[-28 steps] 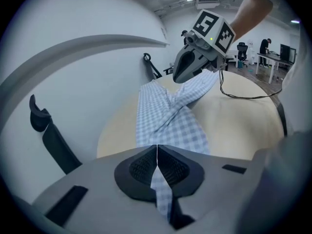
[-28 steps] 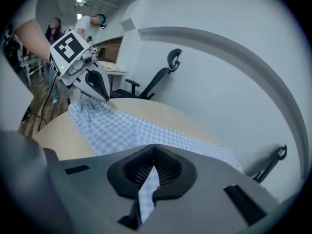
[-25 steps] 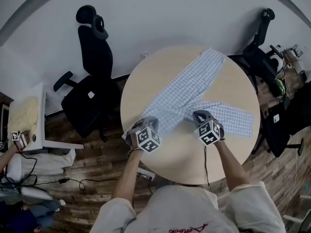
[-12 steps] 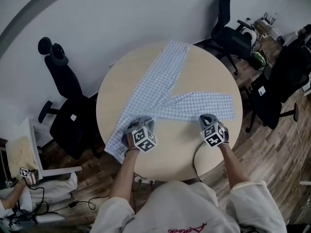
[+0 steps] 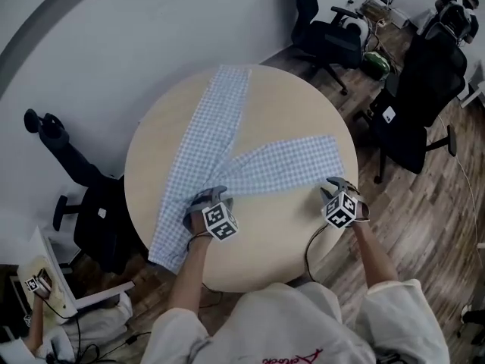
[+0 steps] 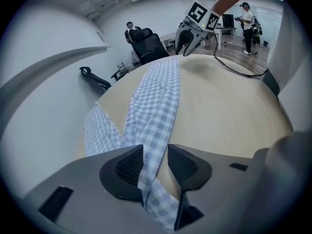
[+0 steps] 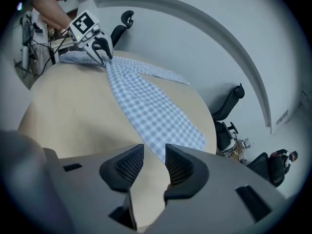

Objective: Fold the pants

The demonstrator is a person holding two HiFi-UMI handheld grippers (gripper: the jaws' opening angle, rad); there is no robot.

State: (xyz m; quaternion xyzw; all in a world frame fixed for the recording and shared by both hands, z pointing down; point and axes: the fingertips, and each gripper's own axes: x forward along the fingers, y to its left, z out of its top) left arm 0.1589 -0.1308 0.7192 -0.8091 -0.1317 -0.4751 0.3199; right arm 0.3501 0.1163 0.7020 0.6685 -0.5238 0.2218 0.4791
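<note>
Before going further, note the light blue-and-white checked cotton pants [image 5: 216,135], spread in a V across the round pale wooden table [image 5: 288,233], with the waist end drooping over the near left rim, one leg reaching the far edge and the other running off to the right. At the left gripper [image 6: 155,167], half-parted jaws, just opened, with a ridge of the checked cloth between the pads, brushing one but not pinched. At the right gripper [image 7: 153,167], jaws wide after just opening, with only bare tabletop between them and the hem of the right leg just ahead. Could snag that ridge when lifting the left gripper away, dragging the crotch out of line and rucking the flat cloth. Could also lose the garment toward the floor, given the part hanging off the rim and nothing clamped. Risks a skewed fold if closing the right jaws short of the hem, or on one layer only.
</note>
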